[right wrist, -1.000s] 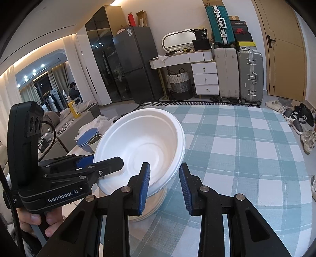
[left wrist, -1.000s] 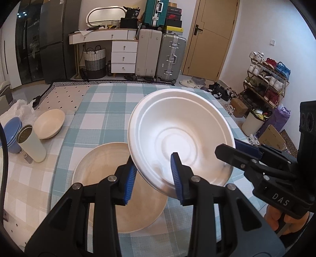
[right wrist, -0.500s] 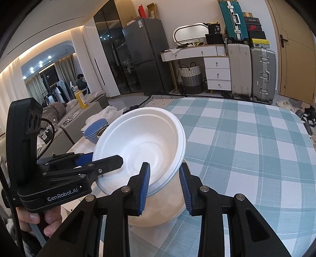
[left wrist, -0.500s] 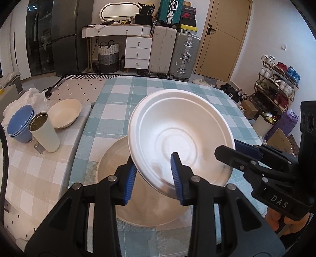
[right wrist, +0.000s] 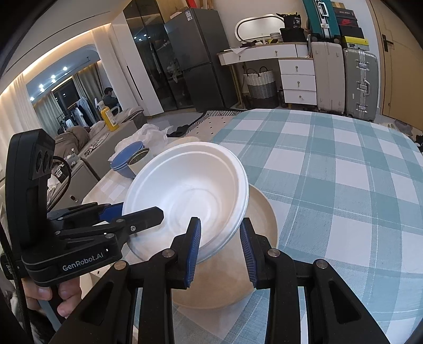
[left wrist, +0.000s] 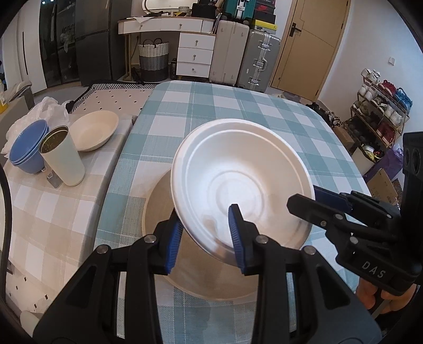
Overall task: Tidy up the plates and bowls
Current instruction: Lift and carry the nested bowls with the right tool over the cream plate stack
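You hold the white foam bowl by opposite rim edges, left gripper and right gripper each pinching it, tilted just above the wide beige plate on the checked table. Level it, centre it over the plate, then release both together. Count: one white bowl, one plate, one beige bowl, stacked blue bowls, one cream tumbler.

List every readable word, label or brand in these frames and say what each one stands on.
"DAS": on the body of the right tongs, seen from the left wrist.
"GenRobot.AI": on the body of the left tongs, seen from the right wrist.
Shoebox logos atop the suitcases and the fridge label: too small to read.
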The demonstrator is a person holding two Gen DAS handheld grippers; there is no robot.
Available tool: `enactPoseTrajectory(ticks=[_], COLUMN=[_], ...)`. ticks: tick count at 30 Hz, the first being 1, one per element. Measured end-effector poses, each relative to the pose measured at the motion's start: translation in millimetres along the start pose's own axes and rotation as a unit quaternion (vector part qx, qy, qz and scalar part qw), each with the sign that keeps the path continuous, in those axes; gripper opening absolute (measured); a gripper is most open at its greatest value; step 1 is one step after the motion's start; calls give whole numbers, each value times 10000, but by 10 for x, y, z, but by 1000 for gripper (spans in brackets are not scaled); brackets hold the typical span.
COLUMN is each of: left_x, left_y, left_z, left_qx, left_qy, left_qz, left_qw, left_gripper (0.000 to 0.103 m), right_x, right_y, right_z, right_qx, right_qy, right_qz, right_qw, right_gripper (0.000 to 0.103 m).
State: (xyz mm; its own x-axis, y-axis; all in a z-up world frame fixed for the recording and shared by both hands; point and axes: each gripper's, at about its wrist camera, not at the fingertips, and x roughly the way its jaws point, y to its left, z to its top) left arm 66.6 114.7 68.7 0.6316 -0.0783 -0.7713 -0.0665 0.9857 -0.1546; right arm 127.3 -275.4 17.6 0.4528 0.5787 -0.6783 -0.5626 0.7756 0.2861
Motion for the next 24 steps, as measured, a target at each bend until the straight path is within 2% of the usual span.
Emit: enactPoseTrajectory(ticks=[9,24], left_x=[327,576], left_y=[89,122], left_z=[-104,-193], left_qx=[-34,-114], left_qy=[213,423], left_qz=[50,64], left_qw=[9998,9990], left_gripper=[30,30], right_x=[244,392], right_y=[-81,-128], right_z=[-137,-164], right_qx=[101,164], right_qy=[258,383], right_qz=[7,-17], right_qw=[9996,9991], right_gripper=[32,32])
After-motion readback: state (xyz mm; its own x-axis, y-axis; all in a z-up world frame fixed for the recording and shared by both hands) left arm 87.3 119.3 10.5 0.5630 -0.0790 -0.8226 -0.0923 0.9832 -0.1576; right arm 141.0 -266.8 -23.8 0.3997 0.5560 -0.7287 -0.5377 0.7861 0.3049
